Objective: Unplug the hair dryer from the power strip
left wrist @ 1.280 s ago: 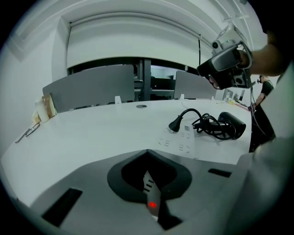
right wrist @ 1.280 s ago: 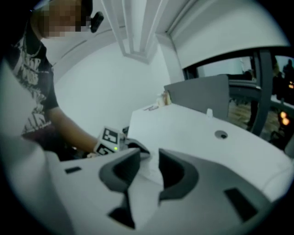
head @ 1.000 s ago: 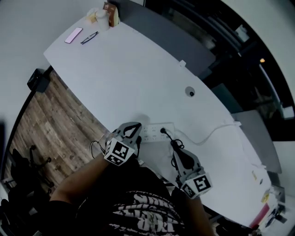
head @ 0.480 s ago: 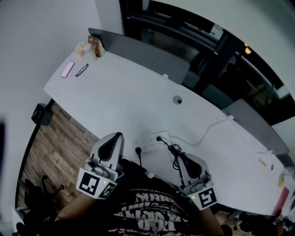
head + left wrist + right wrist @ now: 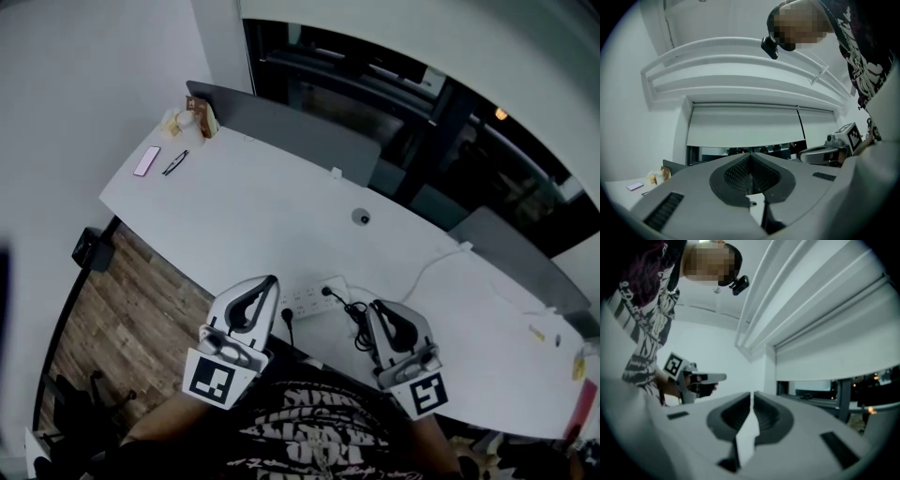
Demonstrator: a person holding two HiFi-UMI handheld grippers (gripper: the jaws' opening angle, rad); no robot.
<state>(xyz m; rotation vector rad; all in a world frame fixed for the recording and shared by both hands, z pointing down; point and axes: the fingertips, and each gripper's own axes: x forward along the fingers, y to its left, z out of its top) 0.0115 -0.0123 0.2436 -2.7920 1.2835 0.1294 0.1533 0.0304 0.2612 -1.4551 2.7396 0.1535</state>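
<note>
Both grippers had risen off the table (image 5: 281, 202) since a second earlier. Left gripper (image 5: 266, 283) showed jaws pressed together, empty, a loose black plug (image 5: 287, 316) just beside its tips. Between the two sets of jaws lay the power strip (image 5: 309, 298) (a second black plug (image 5: 326, 292) sat in it). Right gripper (image 5: 378, 309) was likewise closed on nothing.

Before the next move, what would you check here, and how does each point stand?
1. Nothing in the left gripper, jaws together: ok.
2. Nothing in the right gripper, jaws together: ok.
3. The black plug at the left end of the power strip is out of its socket: cannot tell.
4. No plug left in the strip: not ok, a second black plug sits mid-strip.
5. The hair dryer is in view: not ok.
</note>
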